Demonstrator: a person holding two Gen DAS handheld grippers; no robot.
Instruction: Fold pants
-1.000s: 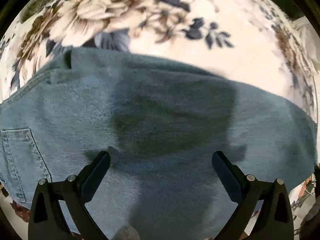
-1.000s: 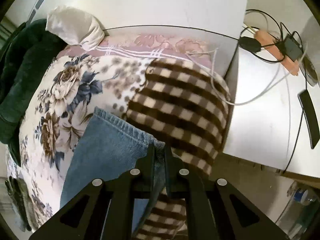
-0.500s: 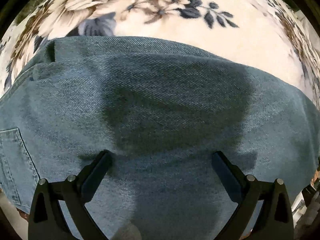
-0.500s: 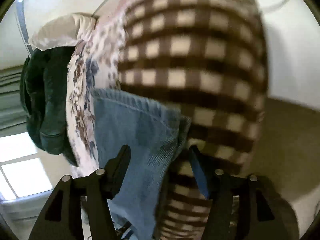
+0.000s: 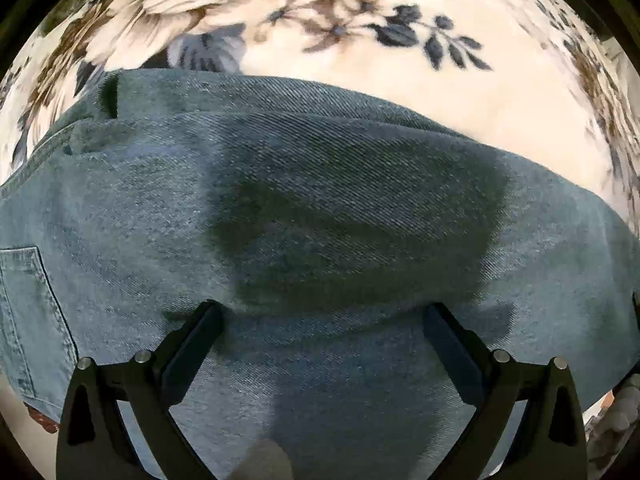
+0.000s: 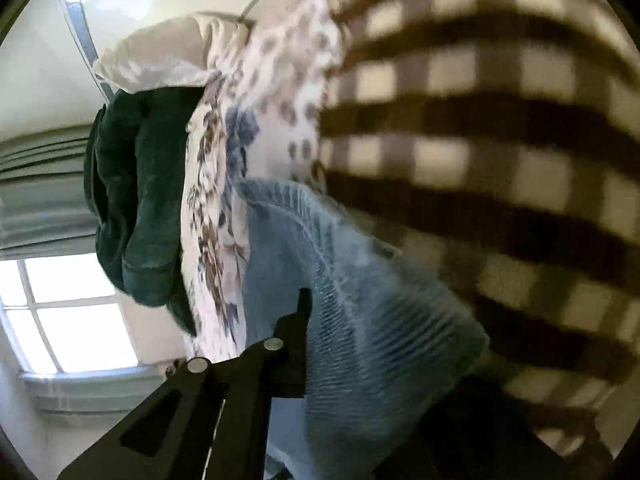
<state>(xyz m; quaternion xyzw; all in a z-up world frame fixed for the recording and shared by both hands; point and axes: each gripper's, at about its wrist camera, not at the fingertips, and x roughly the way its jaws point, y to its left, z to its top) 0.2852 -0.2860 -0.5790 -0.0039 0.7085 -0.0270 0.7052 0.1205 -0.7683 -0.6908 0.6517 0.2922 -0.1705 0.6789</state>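
Blue denim fills most of the left wrist view: the pants (image 5: 320, 240) are spread flat across a floral blanket (image 5: 360, 52), which is seen along the top of the frame. A back pocket (image 5: 24, 312) is stitched at the left edge, and a dark shadow is cast over the middle of the cloth. The left gripper (image 5: 324, 320) is held low over the denim with its two fingers spread wide apart and nothing between them.

In the right wrist view, which is tilted and blurred, a hem end of the pants (image 6: 360, 320) is seen in the lower centre of the frame, lying against a brown checked blanket (image 6: 500, 140) that takes up the right side. Only one finger (image 6: 296, 332) of the right gripper is visible, at the lower left, its tip beside the denim; the other is hidden, so whether the gripper is closed or released cannot be told. A dark green cloth (image 6: 136, 208) is bunched at the left, a white cloth (image 6: 160, 56) is seen above it, and a window (image 6: 68, 312) is seen at the lower left.
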